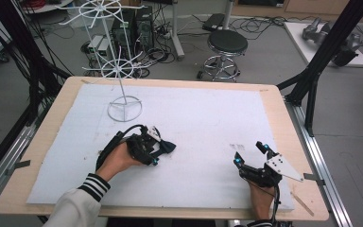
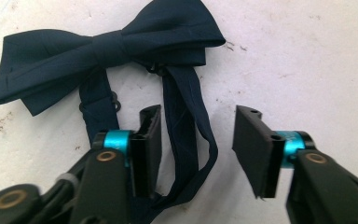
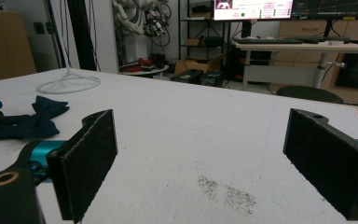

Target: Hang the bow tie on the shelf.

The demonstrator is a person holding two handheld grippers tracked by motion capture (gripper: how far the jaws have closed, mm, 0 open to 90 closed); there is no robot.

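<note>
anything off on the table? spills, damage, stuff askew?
Minor only: a dark gritty smudge marks the white sheet ahead of the right tool. The bow tie's strap lies loose and twisted between the open left tool's jaws.

Bow tie strap (image 2: pixel 186 140) end beneath fingers (image 2: pixel 149 144)

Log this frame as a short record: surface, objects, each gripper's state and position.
surface: white sheet over a wooden table
objects: navy bow tie with strap; white wire rack at far left
left gripper: open, jaws astride the strap, not closed on it
right gripper: open, empty, low over bare sheet at right
marks: dark speckles on the sheet ahead of the right gripper
</note>
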